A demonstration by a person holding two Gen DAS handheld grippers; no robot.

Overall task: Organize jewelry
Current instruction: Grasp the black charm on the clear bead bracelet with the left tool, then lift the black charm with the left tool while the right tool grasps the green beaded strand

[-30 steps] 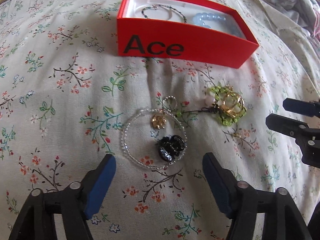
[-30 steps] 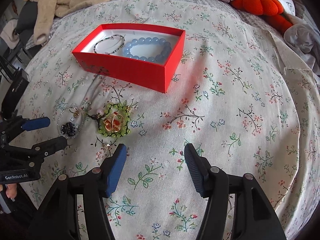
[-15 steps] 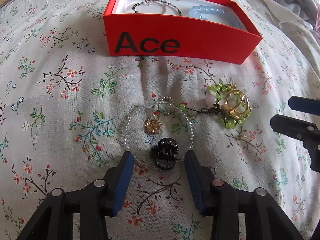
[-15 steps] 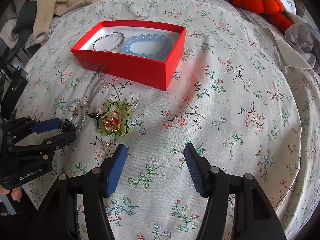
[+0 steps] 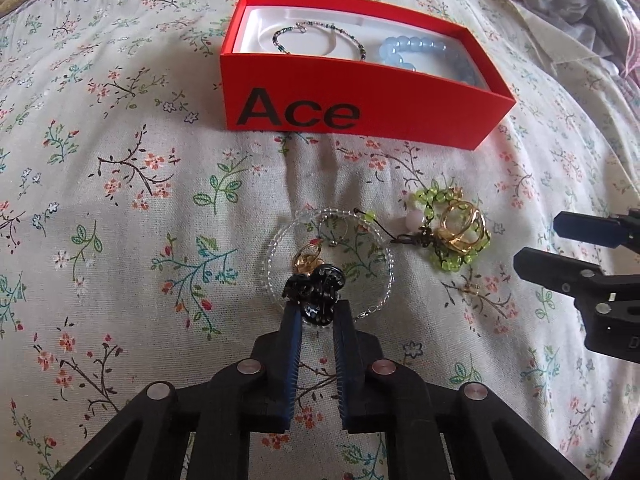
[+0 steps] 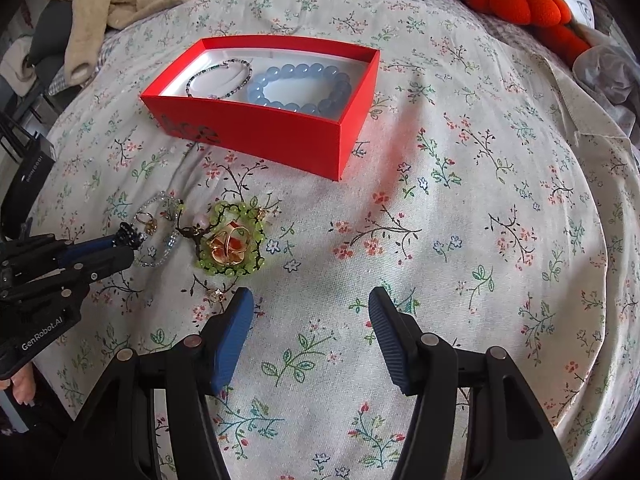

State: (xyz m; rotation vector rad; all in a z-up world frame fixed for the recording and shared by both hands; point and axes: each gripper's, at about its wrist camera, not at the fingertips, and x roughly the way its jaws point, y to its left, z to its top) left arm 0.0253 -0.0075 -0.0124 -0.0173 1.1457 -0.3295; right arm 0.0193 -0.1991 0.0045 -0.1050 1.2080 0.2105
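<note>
We cannot tell whether the small gold piece (image 5: 307,261) is ring or charm; the box wall (image 5: 360,108) hides part of the blue bead bracelet (image 5: 424,54)

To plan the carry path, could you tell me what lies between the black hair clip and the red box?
In the left wrist view, past the black hair clip come the gold ring, the clear bead bracelet, then bare floral sheet up to the red box.

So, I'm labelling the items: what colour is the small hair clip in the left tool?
Black hair clip, clearest in the left wrist view.
</note>
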